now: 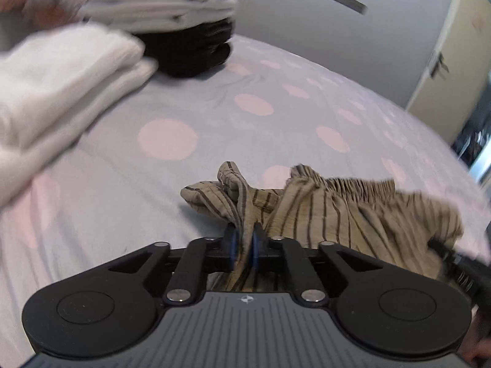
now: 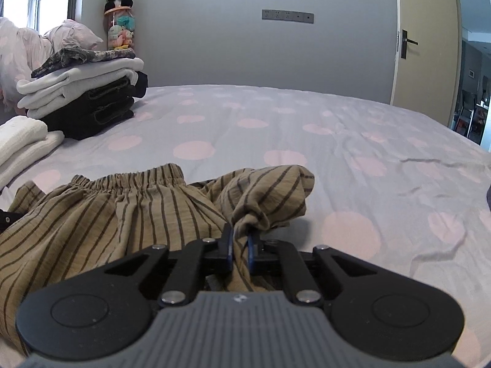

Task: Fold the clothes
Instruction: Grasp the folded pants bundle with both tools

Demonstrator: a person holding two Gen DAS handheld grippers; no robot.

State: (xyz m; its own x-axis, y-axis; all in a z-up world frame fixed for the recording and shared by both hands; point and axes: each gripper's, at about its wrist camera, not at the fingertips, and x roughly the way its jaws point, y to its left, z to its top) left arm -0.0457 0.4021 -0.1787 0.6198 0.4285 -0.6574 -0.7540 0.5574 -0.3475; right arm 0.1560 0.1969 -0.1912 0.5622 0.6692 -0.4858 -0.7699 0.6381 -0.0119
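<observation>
1. Gripping the striped garment at two points, we are at the start of a fold: the cloth is picked up but not yet spread flat.
2. Our left gripper has its blue pads pressed onto a bunched strip of the tan fabric, which runs up between them from below.
3. Our right gripper likewise pinches a gathered wad of the same cloth, its jaws nearly together with the fabric caught between.
4. The garment lies crumpled on the near part of the bed, just ahead of both grippers, well apart from the folded stack and the white folded towel at the far left.
5. Our judgement is that the next move calls for lifting and drawing the two grips apart, so that the cloth hangs or lies straight before any fold; the grips look bunched, so a pull could slip or leave twists.
6. The garment is thin, crinkled tan cloth with dark narrow stripes and a ruched elastic waistband, which suggests shorts or trousers; which edges we hold we cannot tell.
7. It looks light and limp, and one end is humped up beside the right gripper.
</observation>
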